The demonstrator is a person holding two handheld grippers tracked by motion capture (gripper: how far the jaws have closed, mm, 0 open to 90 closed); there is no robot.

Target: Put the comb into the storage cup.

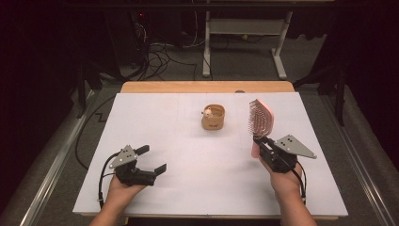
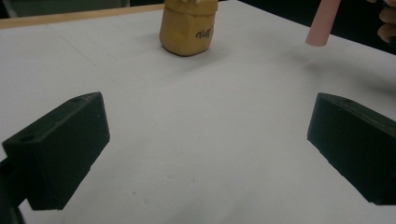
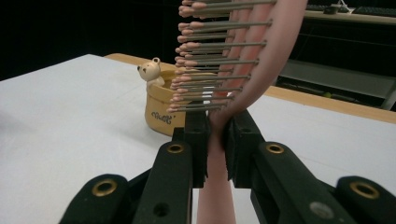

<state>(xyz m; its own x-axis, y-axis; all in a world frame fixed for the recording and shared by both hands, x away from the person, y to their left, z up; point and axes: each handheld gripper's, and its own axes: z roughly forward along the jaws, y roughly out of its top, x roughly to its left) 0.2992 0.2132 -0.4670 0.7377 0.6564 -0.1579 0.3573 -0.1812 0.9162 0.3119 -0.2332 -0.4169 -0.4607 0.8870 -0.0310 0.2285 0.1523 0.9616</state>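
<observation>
On the white table, a tan pot with a small bear figure on its rim stands toward the far middle, just left of the pink hairbrush and apart from it; nothing lies between the two. The right gripper holds the brush off the table at the right, its jaws clamped on the handle just below the head (the handle's lower end hangs free beneath the grip). The brush's long axis runs nearly upright, head up and leaning slightly toward the far side, with the bristles facing left toward the pot. The left gripper rests at the near left, jaws wide apart over bare table, holding nothing
</observation>
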